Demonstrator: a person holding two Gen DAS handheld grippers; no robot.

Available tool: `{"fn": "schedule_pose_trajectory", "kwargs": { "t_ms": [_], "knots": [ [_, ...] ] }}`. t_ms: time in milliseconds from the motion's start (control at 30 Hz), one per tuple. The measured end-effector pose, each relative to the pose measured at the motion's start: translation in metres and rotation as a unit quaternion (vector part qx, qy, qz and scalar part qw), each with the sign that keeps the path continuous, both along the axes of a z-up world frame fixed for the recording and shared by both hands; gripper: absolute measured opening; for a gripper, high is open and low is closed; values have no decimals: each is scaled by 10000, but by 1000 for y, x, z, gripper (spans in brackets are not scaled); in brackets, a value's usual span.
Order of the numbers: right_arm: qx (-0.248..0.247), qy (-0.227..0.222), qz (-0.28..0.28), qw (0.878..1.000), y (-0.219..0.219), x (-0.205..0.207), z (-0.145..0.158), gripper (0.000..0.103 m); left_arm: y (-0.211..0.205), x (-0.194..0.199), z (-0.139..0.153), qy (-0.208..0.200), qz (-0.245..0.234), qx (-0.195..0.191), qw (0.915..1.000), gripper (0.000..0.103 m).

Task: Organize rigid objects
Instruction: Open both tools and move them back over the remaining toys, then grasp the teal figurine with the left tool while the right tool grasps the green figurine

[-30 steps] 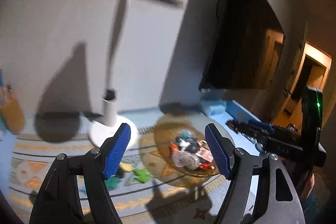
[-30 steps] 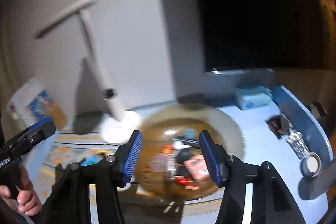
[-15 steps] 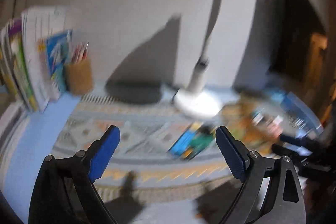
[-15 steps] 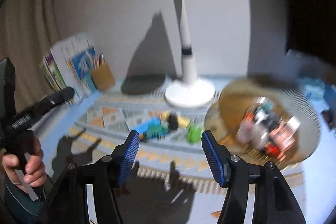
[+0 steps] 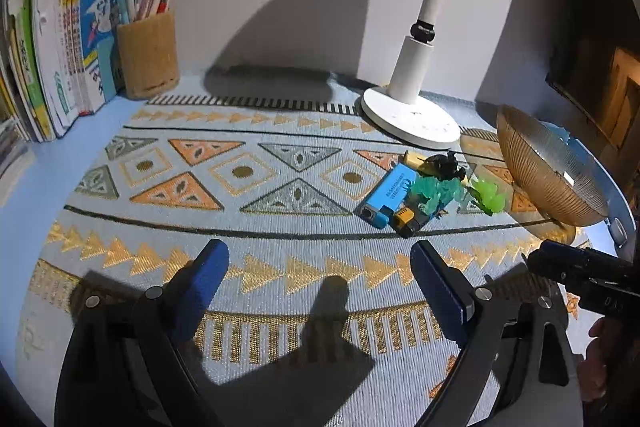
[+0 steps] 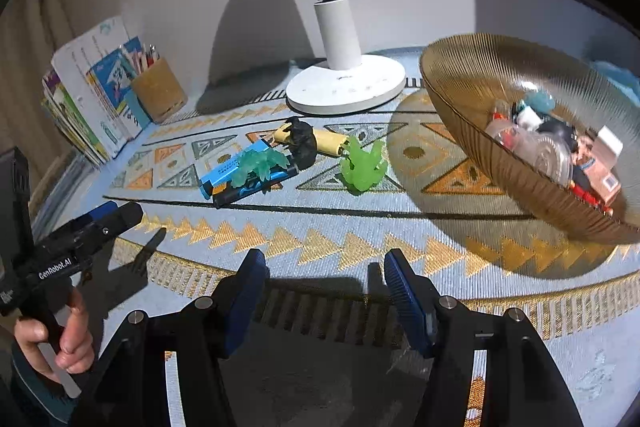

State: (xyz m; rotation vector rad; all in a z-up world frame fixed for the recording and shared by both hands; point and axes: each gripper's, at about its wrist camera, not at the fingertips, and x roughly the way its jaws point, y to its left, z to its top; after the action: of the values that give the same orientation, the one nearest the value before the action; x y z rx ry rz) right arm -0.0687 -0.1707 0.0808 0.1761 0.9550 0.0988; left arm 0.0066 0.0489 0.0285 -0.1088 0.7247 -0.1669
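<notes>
Nearest the cameras, the left gripper (image 5: 320, 267) has its blue pads spread wide with only the patterned mat (image 5: 280, 227) showing between them. The right gripper (image 6: 326, 275) has its pads apart too, less widely, and nothing sits in the gap. Both hang above the near edge of the mat, on the side away from the white lamp (image 6: 344, 83). Each gripper's lower body is cut off by the frame. In the right wrist view the left gripper appears again at the left edge, gripped by a hand (image 6: 60, 339) whose wrist runs out of view.

Farther in, just in front of the lamp's round base, lies a small heap of rigid items on the mat. A blue rectangular case (image 6: 228, 171) lies flat with a pale teal translucent figure (image 6: 262, 163) on top of it, partly covering it. Under them is a black and yellow piece, hard to identify. A black lumpy figure (image 6: 300, 139) rests across a cream tube (image 6: 328, 143). A bright green translucent figure (image 6: 362, 167) stands just right of the heap, apart from it.

Right of the lamp sits an amber ribbed bowl (image 6: 480, 67) holding a jumble of small things, too crowded to sort out; its right side is cut off.

Left of the lamp, against the wall, are a pencil cup (image 5: 148, 55) and upright books (image 5: 60, 39).
</notes>
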Motion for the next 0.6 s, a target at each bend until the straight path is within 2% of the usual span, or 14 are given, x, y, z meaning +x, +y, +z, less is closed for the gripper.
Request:
{"fn": "schedule_pose_trajectory", "kwargs": {
  "t_ms": [133,333,500,567,600],
  "knots": [
    [155,101,-82,9998,-6,1,-1,60,-4,0,-1,41,-2,135,9999,92],
    [-25,137,-144,9998,-2,3,-2,60,-12,9,-9,332,-158,339,9987,91],
    [27,358,-131,9993,-4,11,-7,60,-19,28,-1,561,-690,3,9960,90],
    [383,666,-255,9967,-11,21,-9,60,-31,36,9,456,-1101,42,9929,85],
    [321,842,-351,9953,-11,29,-8,60,-41,39,15,291,-1315,182,9907,85]
  ]
}}
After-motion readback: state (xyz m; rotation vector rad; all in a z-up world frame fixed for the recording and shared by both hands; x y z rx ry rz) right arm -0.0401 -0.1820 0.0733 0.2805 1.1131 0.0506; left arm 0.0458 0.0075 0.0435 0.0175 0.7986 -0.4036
